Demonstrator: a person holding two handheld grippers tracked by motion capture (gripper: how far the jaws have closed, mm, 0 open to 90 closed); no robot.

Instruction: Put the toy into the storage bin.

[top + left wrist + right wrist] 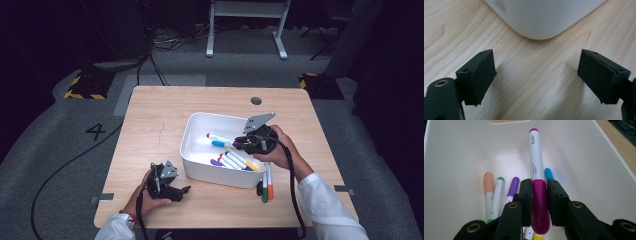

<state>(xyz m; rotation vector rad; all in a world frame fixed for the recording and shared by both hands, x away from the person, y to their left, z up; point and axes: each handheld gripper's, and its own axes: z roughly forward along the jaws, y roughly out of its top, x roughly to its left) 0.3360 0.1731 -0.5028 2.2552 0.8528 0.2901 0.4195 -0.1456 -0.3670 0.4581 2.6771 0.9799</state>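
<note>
At the near edge of the pale wood-grain table (150, 115), the person's left gripper (175, 192) rests at about seven o'clock from the white rounded plastic bin (197, 131) — its jaws stand wide apart with nothing but bare tabletop between them, the bin's curved corner (541, 30) just ahead of the pads. Two loose markers, one green-capped (264, 189) and one orange-capped (270, 188), lie on the table at the bin's five o'clock corner, just beside its wall.

Farther in, the right gripper (539, 202) is clamped on the magenta cap of a white-barrelled marker with magenta ends (536, 162), held over the inside of the bin and pointing toward its far wall. Below it lie a peach-capped marker (488, 181), a green-tipped one (498, 192), a purple-capped one (512, 186) and a blue one (548, 173).

The held marker looks light and stiff, a smooth plastic tube likely to slip or swivel under a loose pinch — the broader cap offers the pads more surface than the slim barrel. It is hardly fragile; a short drop into the bin should not hurt it.
</note>
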